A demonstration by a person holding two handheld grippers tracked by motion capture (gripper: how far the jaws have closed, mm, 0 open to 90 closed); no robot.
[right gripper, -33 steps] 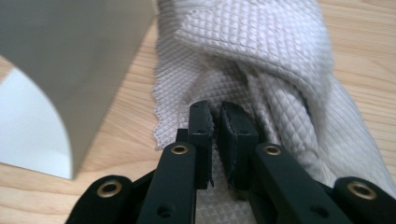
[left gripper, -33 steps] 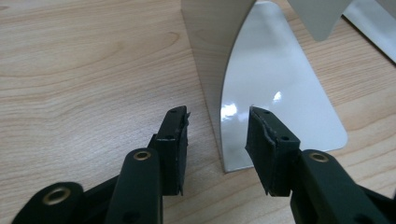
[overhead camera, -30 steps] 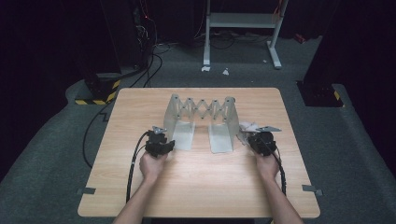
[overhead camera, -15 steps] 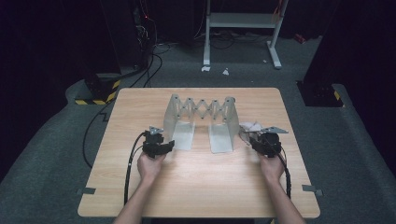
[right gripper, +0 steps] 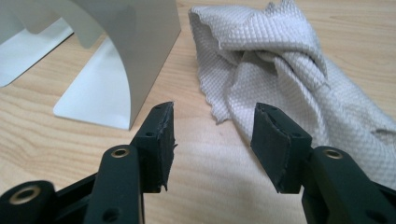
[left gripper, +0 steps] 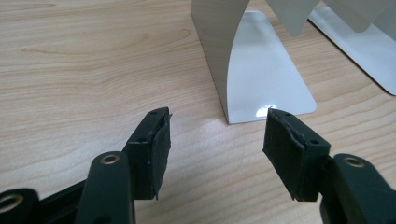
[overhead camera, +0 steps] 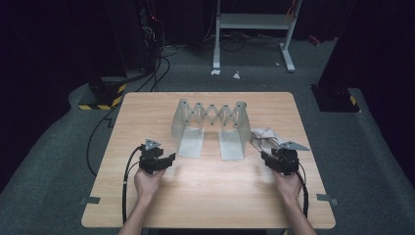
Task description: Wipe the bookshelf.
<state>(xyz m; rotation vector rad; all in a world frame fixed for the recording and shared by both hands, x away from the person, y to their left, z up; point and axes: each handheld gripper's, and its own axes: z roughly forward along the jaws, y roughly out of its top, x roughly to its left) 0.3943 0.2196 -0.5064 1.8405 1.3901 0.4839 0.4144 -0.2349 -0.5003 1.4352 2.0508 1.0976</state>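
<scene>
Pale waffle-weave cloth lying crumpled on the wooden table, near the right edge, just beside the right foot of the grey metal expanding rack. In the right gripper view: long axis running from the far left, close to the rack's curved foot, down toward the near right; bunched and twisted along the middle, with a wavy hemmed edge facing the rack and a flatter tail spreading toward the near right. Fine honeycomb texture, off-white to light grey, no print. Right gripper held low just short of the cloth, jaws apart, nothing between them, the right jaw's tip overlapping the cloth's near fold in that view; touching or not, cannot tell. Left gripper likewise spread wide and empty, aimed at the rack's left foot, well apart from the cloth. In the high view, both hands resting on the table's near half, rack standing across the table between the grippers.
</scene>
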